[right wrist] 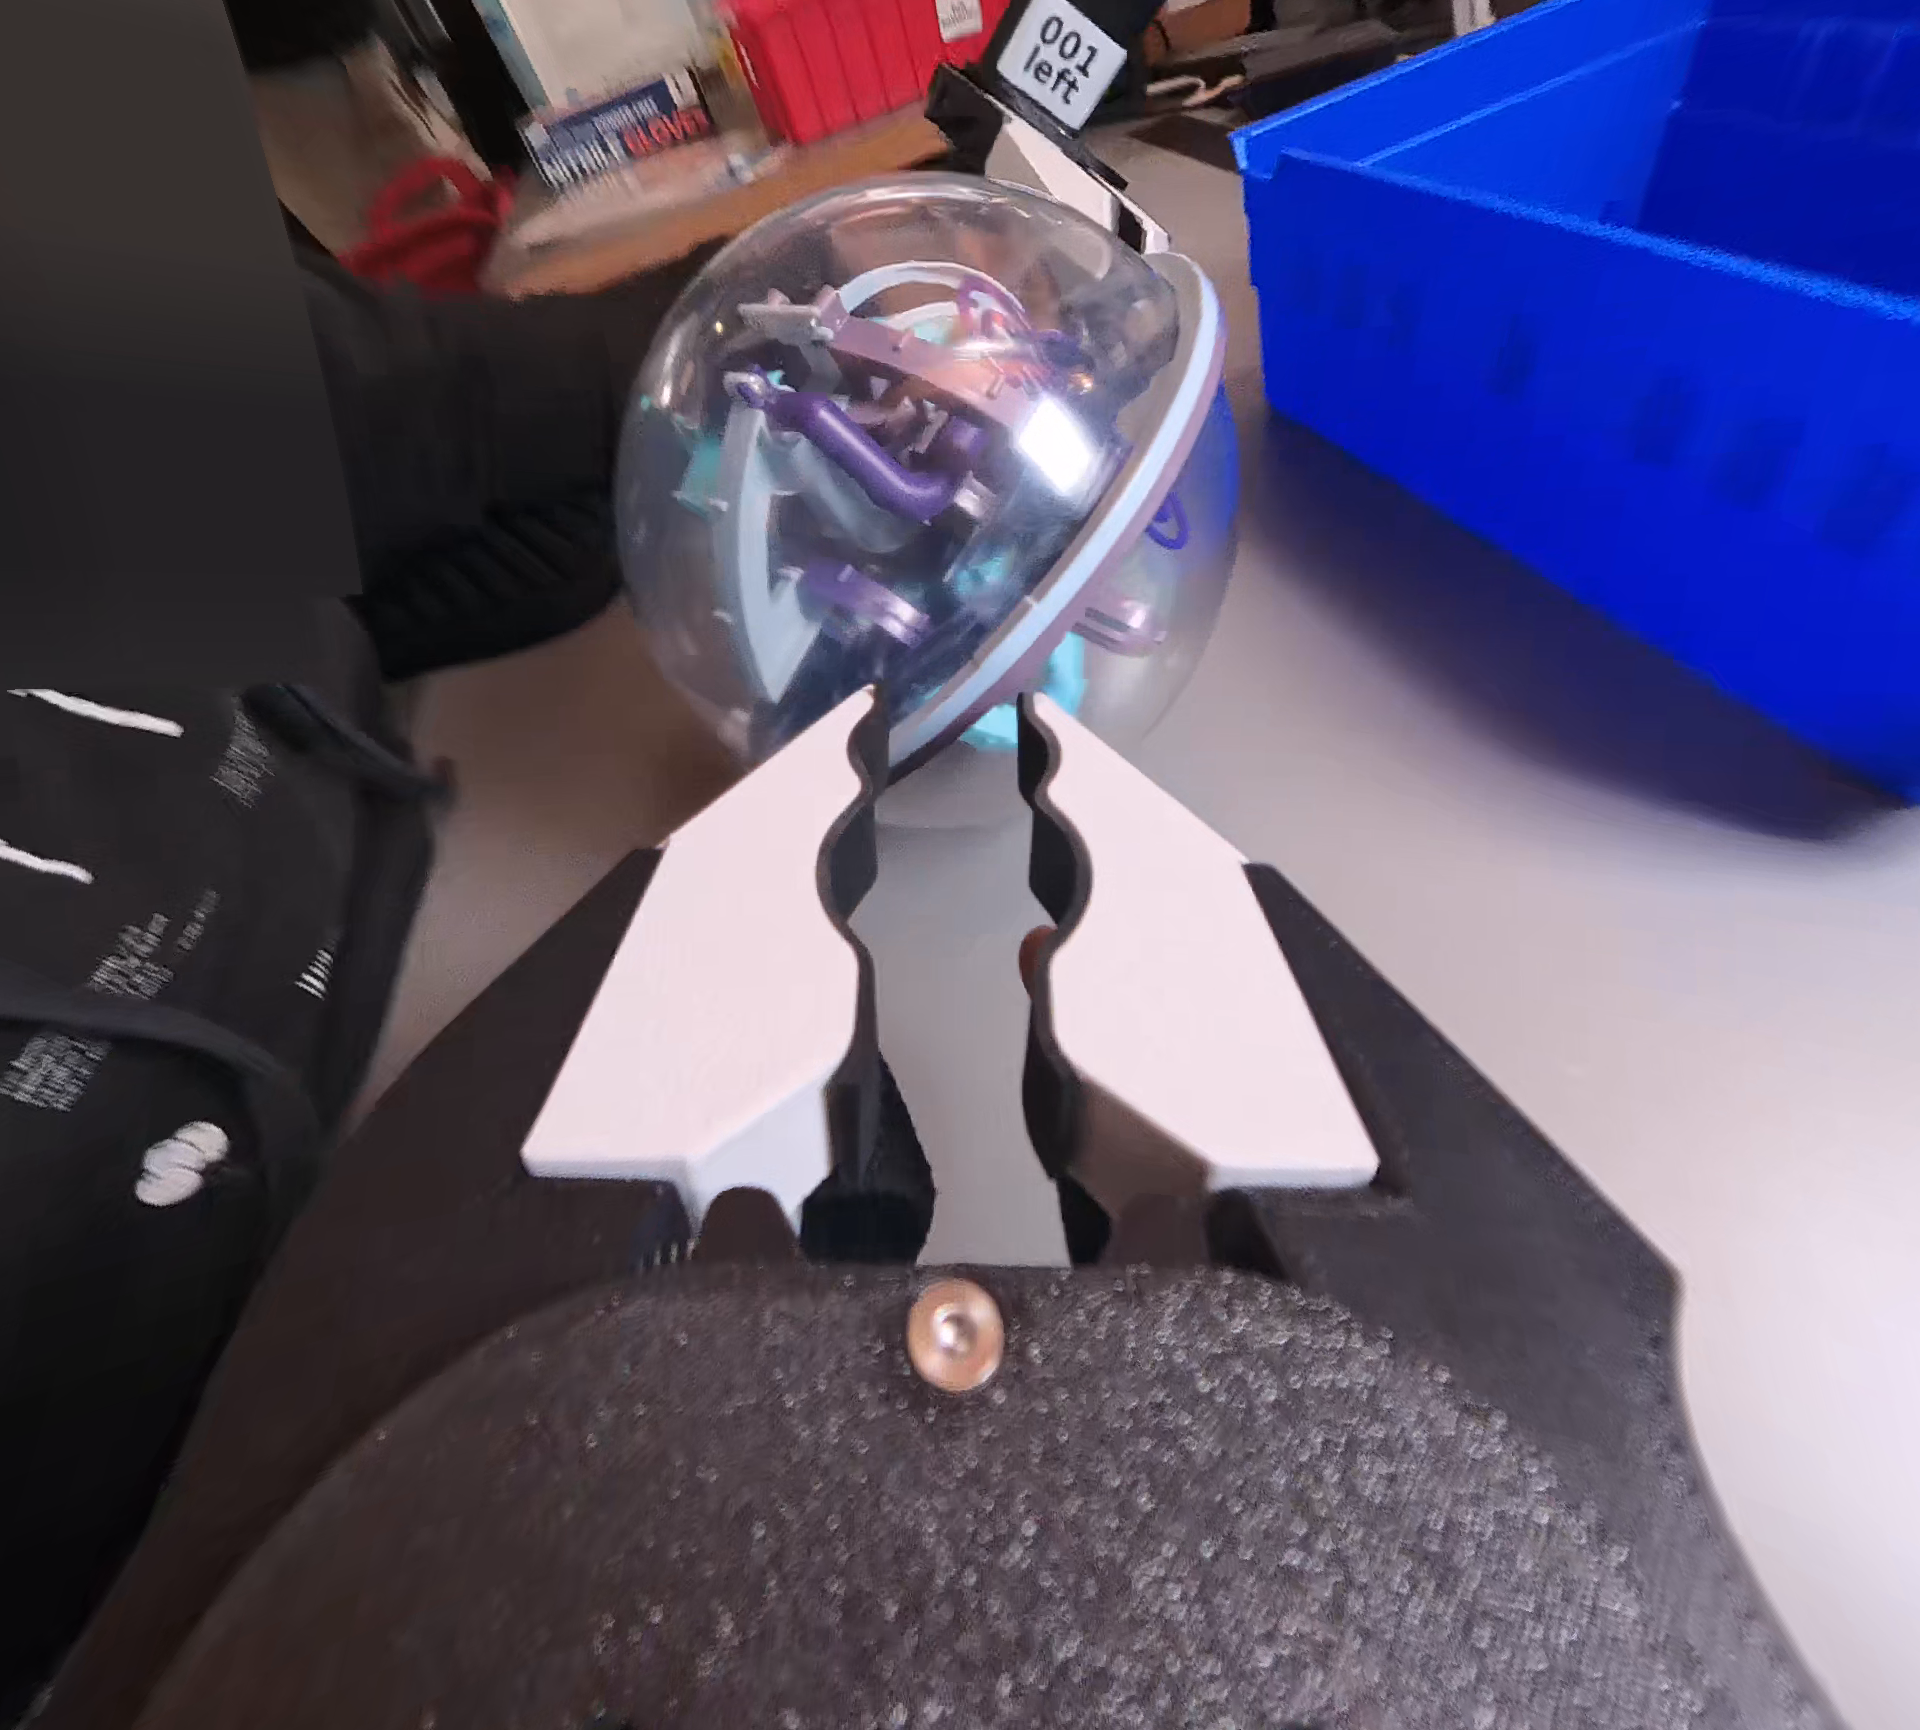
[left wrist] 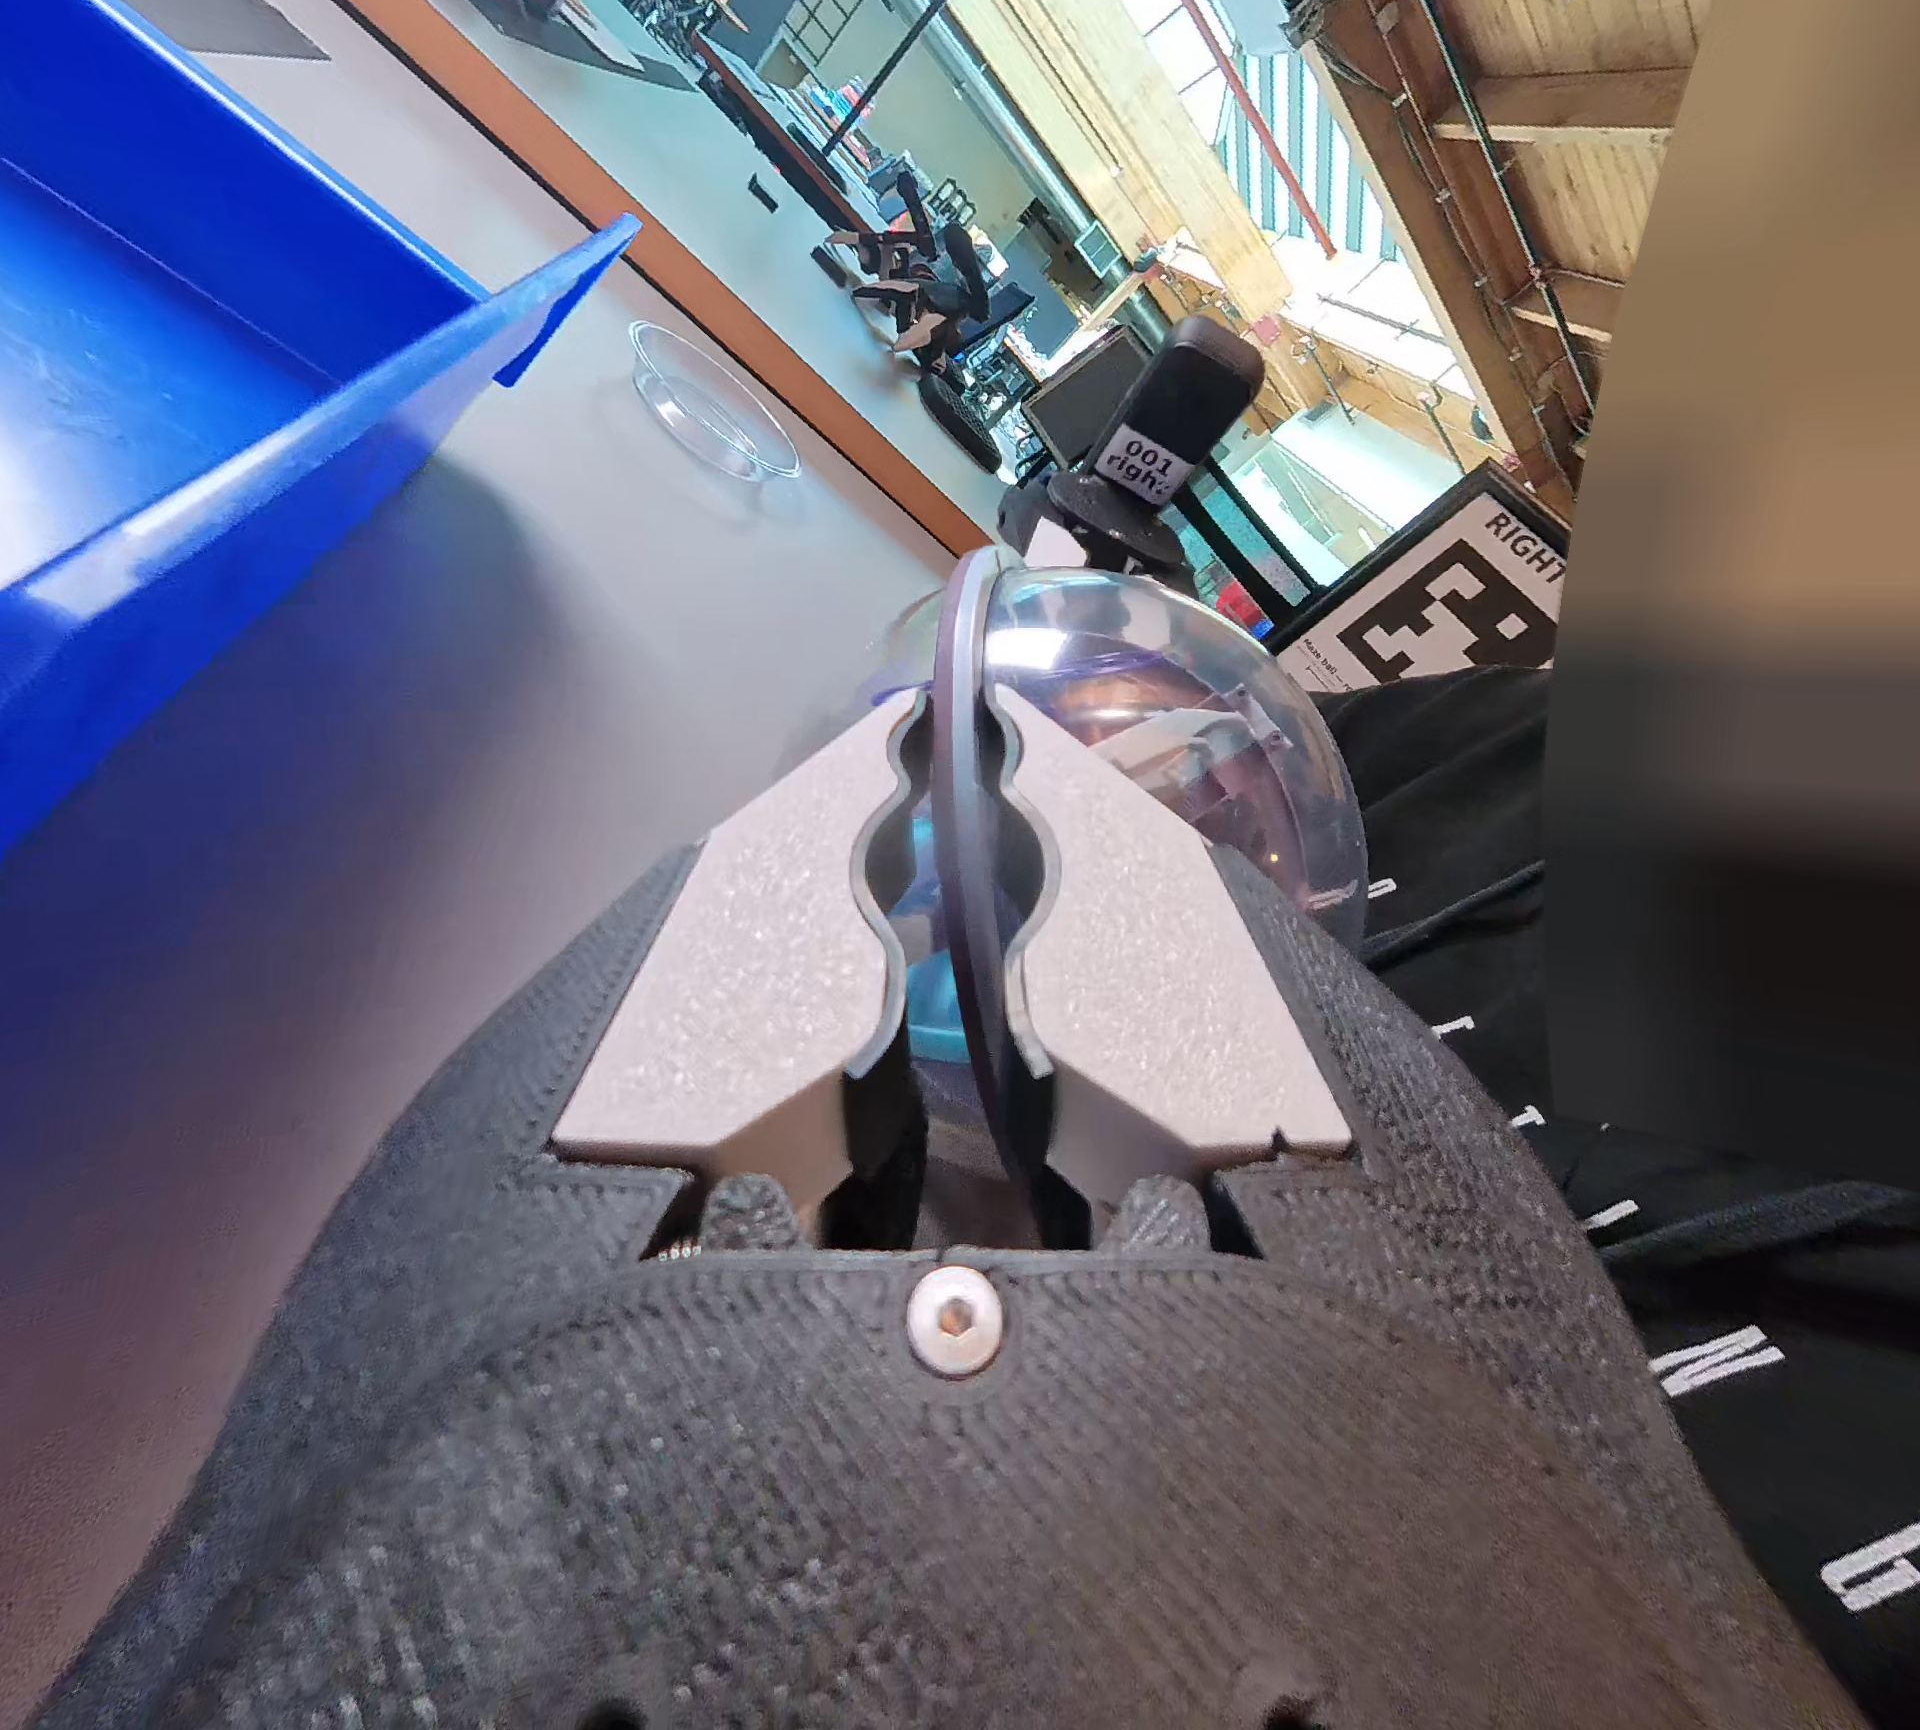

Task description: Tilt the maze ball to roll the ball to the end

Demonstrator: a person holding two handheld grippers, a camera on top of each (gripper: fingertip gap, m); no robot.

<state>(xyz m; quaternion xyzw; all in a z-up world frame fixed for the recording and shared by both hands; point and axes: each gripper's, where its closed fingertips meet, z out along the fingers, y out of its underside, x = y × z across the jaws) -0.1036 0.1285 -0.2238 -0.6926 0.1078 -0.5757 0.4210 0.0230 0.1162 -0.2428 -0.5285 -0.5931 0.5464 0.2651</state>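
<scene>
- The left gripper [left wrist: 961, 724] is pinched on the maze ball [left wrist: 1143, 724]: its two pale fingers [left wrist: 748, 942] close from either side on the dark ring that runs round the sphere's middle, and the ring runs down the narrow gap between them.
- The right gripper [right wrist: 948, 709] meets the maze ball [right wrist: 914, 475] from the opposite side. Its white fingers [right wrist: 727, 953] stand apart with bare table showing between them; only the tips reach the ball, straddling the pale-and-purple ring at its lower edge. Whether the tips actually press on the ring or merely sit beside it I cannot tell from this angle.
- The ball is a clear sphere held up off the table [right wrist: 1455, 1005] between the two grippers. In the right wrist view the ring crosses it on a slant, and purple, lilac and teal tracks fill the inside. The small rolling ball within cannot be made out.
- Beyond the sphere in each view stands the other gripper's black camera post with a white label.
- A blue bin [right wrist: 1558, 392] sits on the table near the ball; in the left wrist view its rim [left wrist: 343, 444] fills the left side.
- A small clear dish [left wrist: 712, 418] lies on the table past the bin's corner.
- A person's black garment with white print [right wrist: 156, 1005] is close beside the grippers.
- A black-and-white marker board [left wrist: 1455, 610] shows behind the ball in the left wrist view.
</scene>
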